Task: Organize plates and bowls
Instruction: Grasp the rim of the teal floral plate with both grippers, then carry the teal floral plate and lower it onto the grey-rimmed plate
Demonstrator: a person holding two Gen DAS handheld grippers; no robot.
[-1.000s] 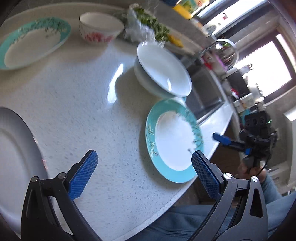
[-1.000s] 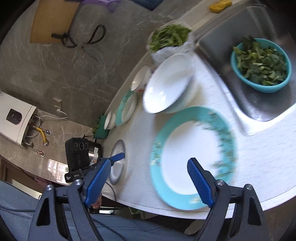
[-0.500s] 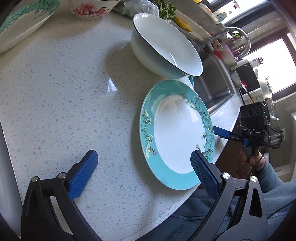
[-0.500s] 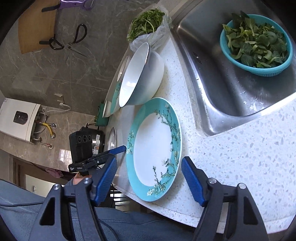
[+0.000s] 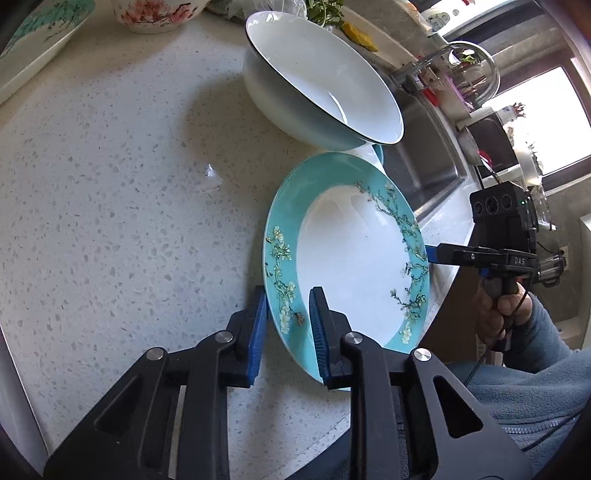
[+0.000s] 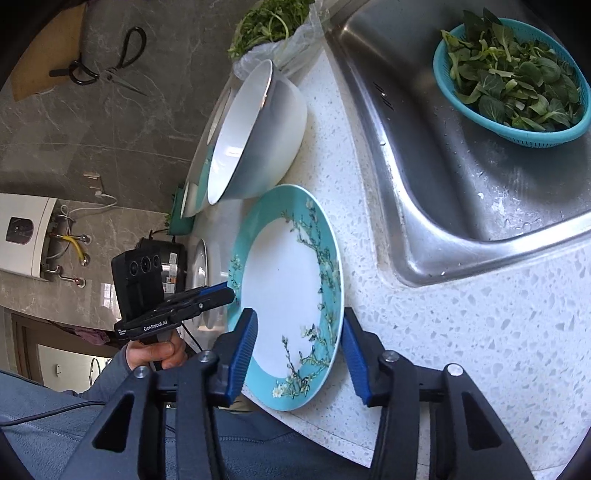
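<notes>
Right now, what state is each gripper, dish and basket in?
left gripper, jaws just closed, shut on the turquoise plate at its rim.
right gripper, jaws just closing, open, astride the opposite rim.
turquoise plate, empty, on the counter.
white bowl, empty, tilted.
teal basket, filled with greens, in the sink.

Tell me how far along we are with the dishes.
Done: nothing looks sorted yet. In hand: the left gripper has just closed on the teal plate rim; the right gripper straddles the opposite rim, jaws just closing, not clearly pressing. Left: lift this plate, then place the white bowl, floral bowl and second teal plate, which sit apart on the counter.
</notes>
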